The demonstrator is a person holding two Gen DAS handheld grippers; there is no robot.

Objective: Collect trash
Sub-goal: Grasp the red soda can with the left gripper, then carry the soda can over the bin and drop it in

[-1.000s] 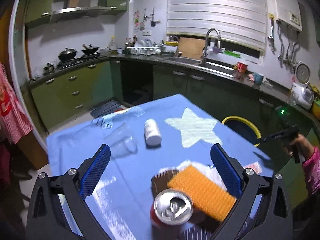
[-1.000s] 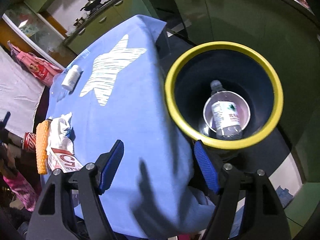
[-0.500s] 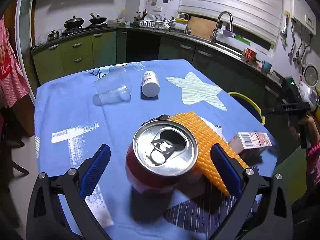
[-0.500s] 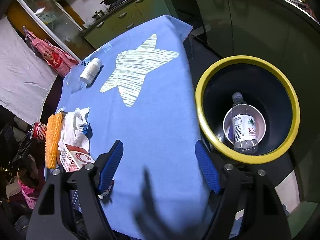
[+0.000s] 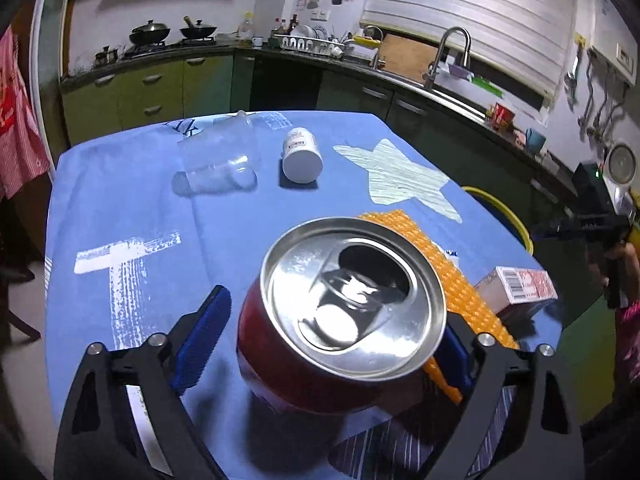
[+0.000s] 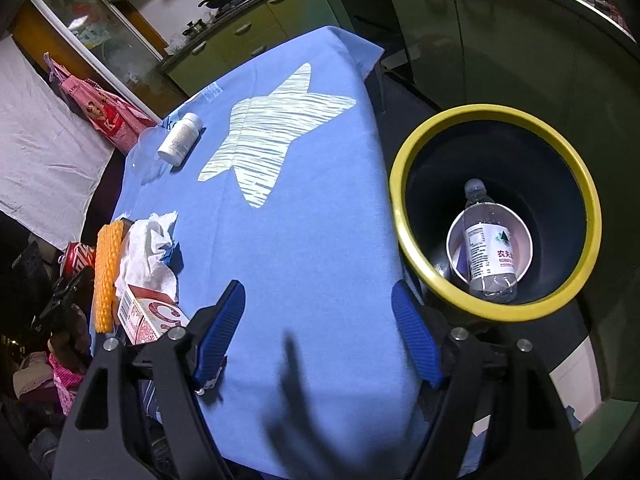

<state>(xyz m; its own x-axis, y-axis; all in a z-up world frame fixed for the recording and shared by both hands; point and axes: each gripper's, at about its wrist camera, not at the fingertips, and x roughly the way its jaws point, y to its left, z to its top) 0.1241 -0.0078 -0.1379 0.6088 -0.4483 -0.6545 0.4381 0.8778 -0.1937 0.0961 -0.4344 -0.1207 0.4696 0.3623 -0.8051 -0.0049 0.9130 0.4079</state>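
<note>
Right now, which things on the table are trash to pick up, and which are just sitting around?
Trash job:
- red can, between the left tongs, whose jaws have just been closing
- pill bottle
- clear cup
- tissue
- small box
- bin

Just around:
- pans
- tap
- dish rack

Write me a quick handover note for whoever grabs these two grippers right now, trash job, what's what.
Left gripper: jaws have just been closing around the upright red can; a gap still shows at the left pad, so not gripped yet.
Right gripper: open, empty, over the table edge beside the yellow-rimmed bin.
Done: water bottle and a paper cup lie in the bin.
Left on the blue cloth: can, orange sponge, crumpled tissue, small carton, white pill bottle, clear plastic cup.
</note>
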